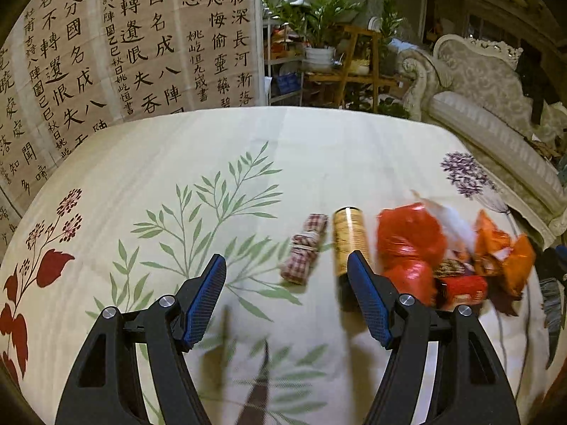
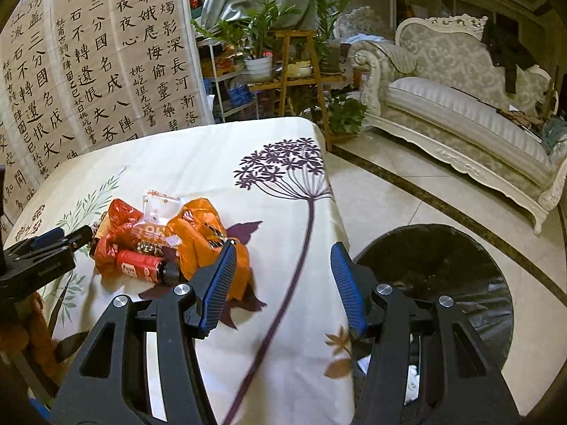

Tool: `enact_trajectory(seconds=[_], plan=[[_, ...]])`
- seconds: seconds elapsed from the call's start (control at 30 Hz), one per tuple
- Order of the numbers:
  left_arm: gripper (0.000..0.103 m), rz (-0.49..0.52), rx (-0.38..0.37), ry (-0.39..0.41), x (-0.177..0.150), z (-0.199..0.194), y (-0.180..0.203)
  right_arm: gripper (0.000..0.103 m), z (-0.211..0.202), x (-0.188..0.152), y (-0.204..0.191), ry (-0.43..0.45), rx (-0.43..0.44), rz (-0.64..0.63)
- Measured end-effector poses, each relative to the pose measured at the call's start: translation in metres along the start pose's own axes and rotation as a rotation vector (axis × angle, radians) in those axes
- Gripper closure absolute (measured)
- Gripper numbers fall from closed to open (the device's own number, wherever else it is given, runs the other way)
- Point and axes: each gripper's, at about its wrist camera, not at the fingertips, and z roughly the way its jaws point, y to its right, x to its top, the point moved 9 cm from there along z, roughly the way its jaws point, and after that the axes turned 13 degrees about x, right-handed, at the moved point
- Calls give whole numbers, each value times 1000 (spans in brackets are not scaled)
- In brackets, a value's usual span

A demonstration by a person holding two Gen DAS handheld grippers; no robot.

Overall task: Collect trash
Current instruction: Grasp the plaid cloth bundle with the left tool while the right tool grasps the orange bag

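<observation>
A pile of trash lies on the flowered tablecloth: red wrappers, orange wrappers, a red bottle, a clear packet. A gold can and a checkered cloth roll lie left of the pile. My left gripper is open and empty, its right finger beside the can. My right gripper is open and empty above the table's right edge, its left finger by the orange wrappers. The left gripper also shows in the right wrist view. A black-lined trash bin stands on the floor right of the table.
A calligraphy screen stands behind the table. Potted plants on wooden shelves are at the back. A pale ornate sofa stands to the right across a tiled floor.
</observation>
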Motion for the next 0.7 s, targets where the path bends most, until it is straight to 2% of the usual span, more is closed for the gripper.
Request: enact_trajectory(seconds=[0.13,0.27,0.37,0.43,0.5,0.57,0.7], plan=[[39,14,-8,-23,-1,10,0,49,10,3,-7,-11,6,-8],[51,27,-34,-56,0,18,2,49,17,5,-12,-20,13,-14],[56,39,-49,-66,3,23,5,49,21,5,-15,-24,16,-18],[63,58,-50,-58,4,23,7,49,22,6,-16,-26,18,-20],[76,85,-51,-46,4,22,11,49,20,7,-18,-23,18,-23],[84,99,-46,-36,4,20,12,49,17,9,-18,-16,18,-23],[84,85,-60,-35,4,19,10,49,10,13,-21,1,28,-23]])
